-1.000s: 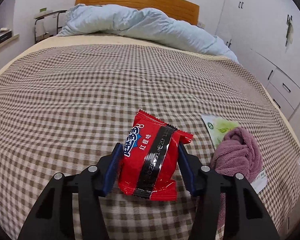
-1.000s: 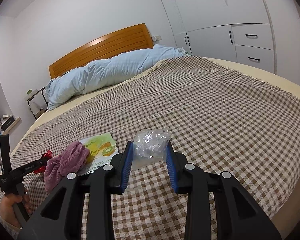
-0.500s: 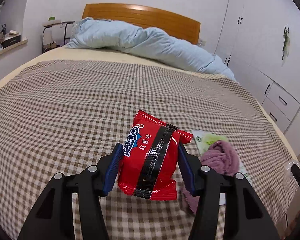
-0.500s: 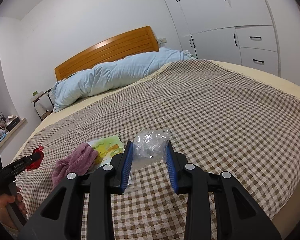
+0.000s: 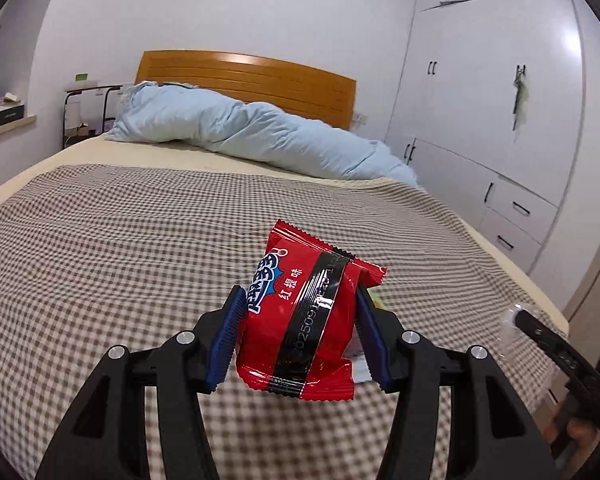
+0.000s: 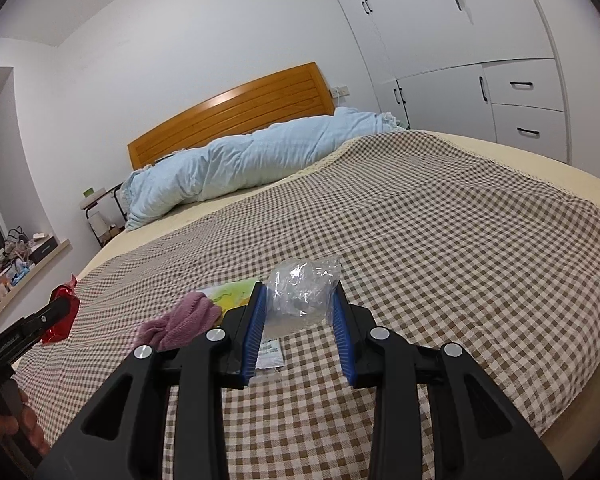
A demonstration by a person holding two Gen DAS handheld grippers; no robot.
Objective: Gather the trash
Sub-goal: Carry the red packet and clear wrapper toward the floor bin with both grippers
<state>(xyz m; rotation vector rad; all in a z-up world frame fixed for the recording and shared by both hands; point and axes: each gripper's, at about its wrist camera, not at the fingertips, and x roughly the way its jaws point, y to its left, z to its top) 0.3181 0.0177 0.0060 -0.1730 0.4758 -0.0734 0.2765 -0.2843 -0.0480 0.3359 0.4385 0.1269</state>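
Two pieces of trash pinched, one in each claw

Two grippers are up over the checked bedspread, each with something clamped between its blue pads. The left gripper squeezes a red snack wrapper by its sides; the packet stands tilted, its crimped top edge leaning away toward the far side of the bed, a black band running down its face. It hangs clear of the cloth. The right gripper pinches a crumpled clear plastic bag, which bulges up above the fingertips and also looks to be off the cover.

Just left of the right gripper's fingers lie a mauve towel, bunched up, and a green-and-yellow fruit-print packet partly tucked under it; a white label end of that packet shows below the left pad. In the right wrist view the left gripper comes in at the left edge with the red wrapper in its tip, a hand gripping its handle. At the head of the bed a light blue duvet is heaped against the wooden headboard, with white wardrobes along the wall beside it
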